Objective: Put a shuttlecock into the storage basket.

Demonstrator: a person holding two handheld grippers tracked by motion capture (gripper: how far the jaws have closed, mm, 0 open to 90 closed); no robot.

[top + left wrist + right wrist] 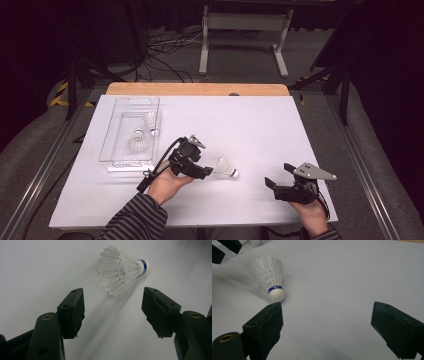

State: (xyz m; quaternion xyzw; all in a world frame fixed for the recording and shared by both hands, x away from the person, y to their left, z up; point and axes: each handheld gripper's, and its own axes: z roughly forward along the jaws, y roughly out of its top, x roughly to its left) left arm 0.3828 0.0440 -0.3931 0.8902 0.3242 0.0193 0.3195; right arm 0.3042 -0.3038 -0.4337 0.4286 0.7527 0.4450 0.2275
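A white feather shuttlecock with a blue band lies on its side on the white tabletop, cork toward the right. My left gripper sits just left of it, jaws open. In the left gripper view the shuttlecock lies just beyond the spread jaws of that gripper, feathers toward them, and no pad touches it. My right gripper rests near the table's front right, open, nothing between its jaws. In the right gripper view the shuttlecock lies ahead and left of that gripper.
A clear plastic tray stands at the table's left with two more shuttlecocks inside. The white sheet covers the table, with a wooden edge at the back. Metal rails run along both sides.
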